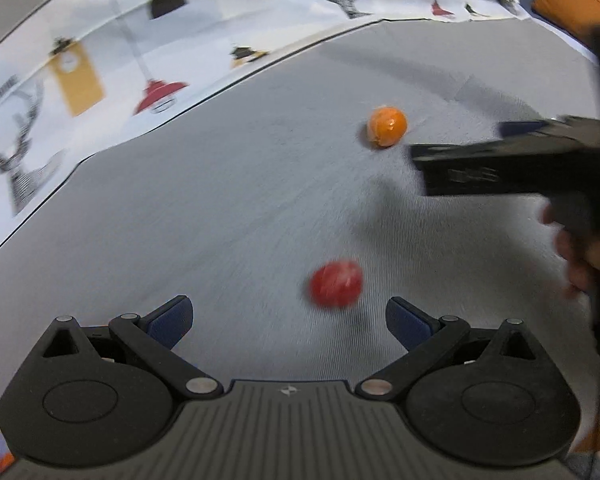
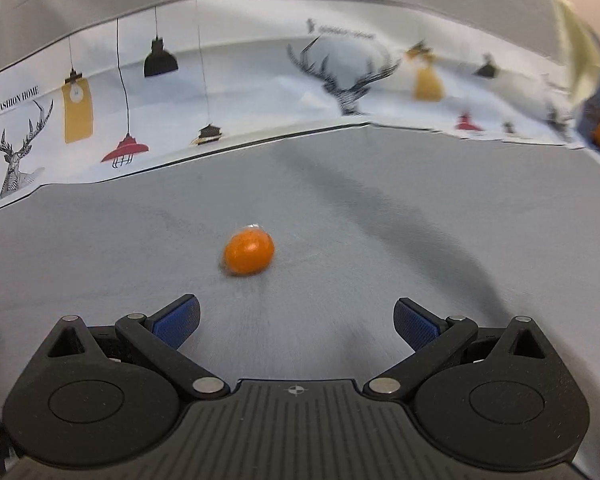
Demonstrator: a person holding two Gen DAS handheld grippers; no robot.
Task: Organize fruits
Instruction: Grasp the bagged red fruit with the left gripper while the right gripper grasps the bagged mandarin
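A red round fruit [image 1: 335,283] lies on the grey cloth just ahead of my left gripper [image 1: 288,316], which is open and empty. An orange fruit [image 1: 387,126] in clear wrap lies farther off. In the right wrist view the orange fruit [image 2: 249,252] sits ahead and a little left of my right gripper [image 2: 296,320], which is open and empty. The right gripper also shows in the left wrist view [image 1: 500,160], hovering just right of the orange fruit.
A white printed cloth with deer and lamp pictures [image 1: 100,60] borders the grey cloth at the back; it also shows in the right wrist view [image 2: 260,80]. An orange object [image 1: 572,0] sits at the far right corner.
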